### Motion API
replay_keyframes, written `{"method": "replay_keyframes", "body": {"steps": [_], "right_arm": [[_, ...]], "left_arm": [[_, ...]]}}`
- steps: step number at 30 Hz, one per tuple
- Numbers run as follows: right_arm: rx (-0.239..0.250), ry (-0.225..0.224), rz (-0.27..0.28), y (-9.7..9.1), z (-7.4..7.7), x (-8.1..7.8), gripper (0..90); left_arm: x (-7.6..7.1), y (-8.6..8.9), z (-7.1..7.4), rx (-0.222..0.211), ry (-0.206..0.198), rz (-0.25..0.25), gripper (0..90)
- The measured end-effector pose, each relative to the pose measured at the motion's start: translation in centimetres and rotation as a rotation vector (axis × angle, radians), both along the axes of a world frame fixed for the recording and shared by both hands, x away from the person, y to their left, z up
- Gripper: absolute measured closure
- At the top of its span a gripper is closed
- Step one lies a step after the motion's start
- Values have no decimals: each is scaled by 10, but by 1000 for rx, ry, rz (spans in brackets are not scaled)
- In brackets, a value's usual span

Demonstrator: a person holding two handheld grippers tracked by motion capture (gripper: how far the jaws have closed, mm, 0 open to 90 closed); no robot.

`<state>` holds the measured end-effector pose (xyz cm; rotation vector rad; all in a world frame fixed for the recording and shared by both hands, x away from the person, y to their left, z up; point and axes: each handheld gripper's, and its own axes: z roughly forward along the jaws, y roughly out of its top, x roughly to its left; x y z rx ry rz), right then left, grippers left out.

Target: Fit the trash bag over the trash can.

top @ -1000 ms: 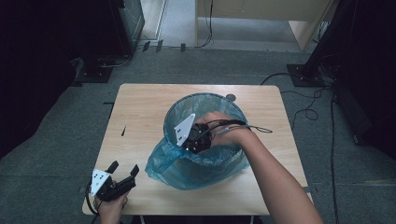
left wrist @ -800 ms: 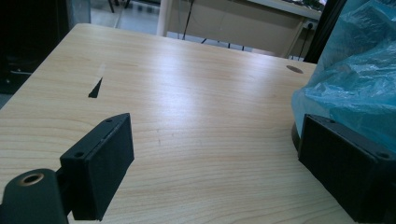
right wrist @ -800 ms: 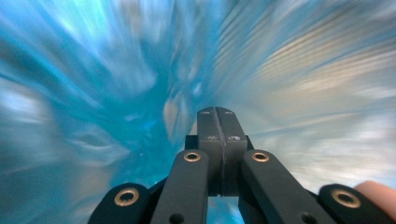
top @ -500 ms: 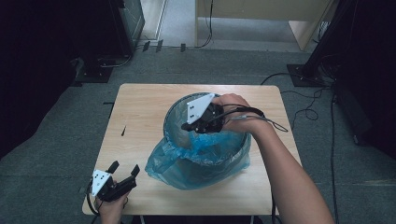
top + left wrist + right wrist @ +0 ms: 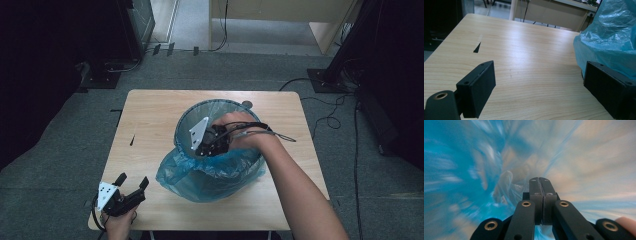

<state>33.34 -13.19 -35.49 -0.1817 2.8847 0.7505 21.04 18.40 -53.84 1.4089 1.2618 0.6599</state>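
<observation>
Right tool (image 5: 200, 148) dropped toward bag (image 5: 210, 172) rim, pinching plastic

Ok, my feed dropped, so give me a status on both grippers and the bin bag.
Right gripper shut, down inside the blue bag; whether it pinches plastic, can't tell. Left gripper open, idle at the table corner. Bag draped over the bin rim. Nothing in the way.

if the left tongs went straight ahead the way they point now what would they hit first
Probably nothing soon: the left tongs point across bare table. The blue bag lies just off their right jaw and might be brushed.
</observation>
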Motion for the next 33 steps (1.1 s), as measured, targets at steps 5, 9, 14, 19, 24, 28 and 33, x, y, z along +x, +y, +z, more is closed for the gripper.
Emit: {"method": "replay_keyframes", "body": {"steps": [5, 9, 14, 19, 24, 28, 33], "right_arm": [[9, -14, 54, -11, 21, -4, 900], [-89, 11, 104, -9, 2, -12, 900], [-152, 94, 109, -2, -26, -15, 900], [-160, 102, 98, -4, -25, -13, 900], [-60, 69, 76, -11, -1, -12, 900], [45, 36, 32, -16, 14, -12, 900], [168, 14, -16, -25, 27, -16, 900]], "left_arm": [[0, -2, 0, 5, 1, -3, 110], [-1, -2, 0, 5, 0, 2, 110], [-1, 0, -2, 3, 6, 8, 110], [0, 2, -3, -1, 12, 14, 110], [1, 2, -4, 7, 14, 18, 110], [2, 4, -4, 46, 15, 37, 110], [5, 7, -9, 100, 69, 63, 110]]}}
